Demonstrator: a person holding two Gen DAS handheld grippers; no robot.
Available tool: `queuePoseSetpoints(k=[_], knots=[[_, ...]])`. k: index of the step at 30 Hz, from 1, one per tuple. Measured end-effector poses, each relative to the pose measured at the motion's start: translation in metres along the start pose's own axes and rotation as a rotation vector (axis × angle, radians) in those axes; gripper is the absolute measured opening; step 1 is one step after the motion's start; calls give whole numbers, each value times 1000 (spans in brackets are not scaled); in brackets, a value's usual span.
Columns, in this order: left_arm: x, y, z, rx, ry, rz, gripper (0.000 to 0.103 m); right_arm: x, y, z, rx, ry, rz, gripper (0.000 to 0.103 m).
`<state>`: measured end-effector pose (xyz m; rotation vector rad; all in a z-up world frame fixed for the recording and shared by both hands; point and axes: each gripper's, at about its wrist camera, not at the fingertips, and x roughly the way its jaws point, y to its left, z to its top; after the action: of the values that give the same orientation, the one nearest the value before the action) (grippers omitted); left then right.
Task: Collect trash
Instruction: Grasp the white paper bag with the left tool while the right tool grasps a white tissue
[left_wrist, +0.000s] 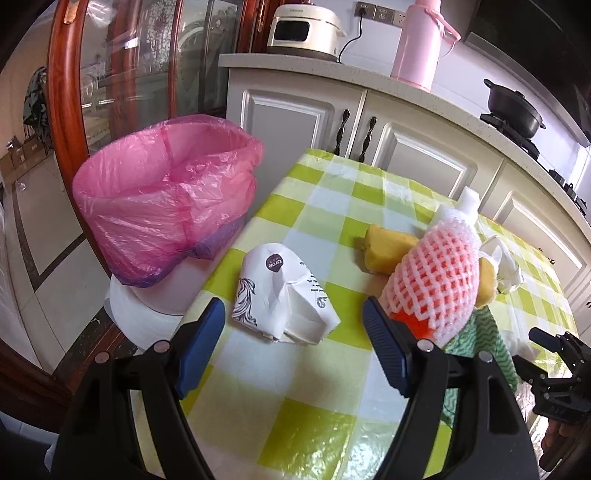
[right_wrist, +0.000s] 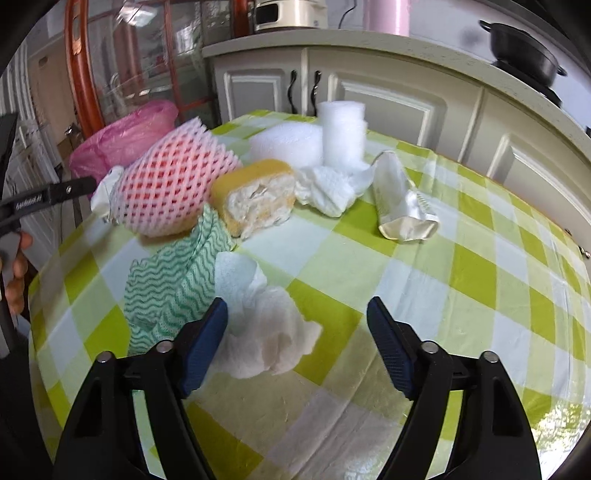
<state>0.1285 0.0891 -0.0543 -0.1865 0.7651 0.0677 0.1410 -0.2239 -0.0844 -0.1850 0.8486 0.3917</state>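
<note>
Green-and-white checked table (right_wrist: 424, 266) carries the litter. Off its far left corner stands a bin with a pink bag (left_wrist: 166, 206). On the table, a foam-netted fruit (right_wrist: 170, 188) lies near a printed paper wrapper (left_wrist: 284, 295). Left gripper (left_wrist: 293, 321) hovers open before that wrapper; right gripper (right_wrist: 297, 321) gapes over a crumpled tissue (right_wrist: 266, 325).

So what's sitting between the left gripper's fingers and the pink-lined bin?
In the left wrist view, a crumpled white printed paper bag lies just ahead of the left gripper; beyond it only bare checked tablecloth reaches the table edge beside the bin.
</note>
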Motion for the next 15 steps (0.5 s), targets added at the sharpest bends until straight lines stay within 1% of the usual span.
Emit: queuePoseSetpoints(k=[1,2,3,4,6,7,9,12,13,14,15], knots=[[4,1,1,-1,8,-3,74,2,1,0,-6,6,4,67],[7,1,2,0,15,-3,74,5,2,-1,-12,16,13,62],[11,1,2,3,22,-1,74,7,3,-1,-15,22,21,54],[17,2,3,7,35,6,73,8,3,-1,-20,28,27,51],[25,4,3,12,54,15,69,9,3,-2,-26,28,33,40],[31,5,4,12,67,10,66,9,4,-2,-29,28,36,39],[38,8,4,6,82,5,67,9,3,-2,-29,27,38,34],[45,7,7,14,97,-9,65,7,1,-1,-17,22,43,32],[45,6,8,19,96,-8,61,6,0,-1,-11,18,41,32],[43,7,9,16,92,-14,54,5,-2,0,-5,13,39,32],[41,9,11,3,91,-29,51,4,-4,1,4,6,36,32]])
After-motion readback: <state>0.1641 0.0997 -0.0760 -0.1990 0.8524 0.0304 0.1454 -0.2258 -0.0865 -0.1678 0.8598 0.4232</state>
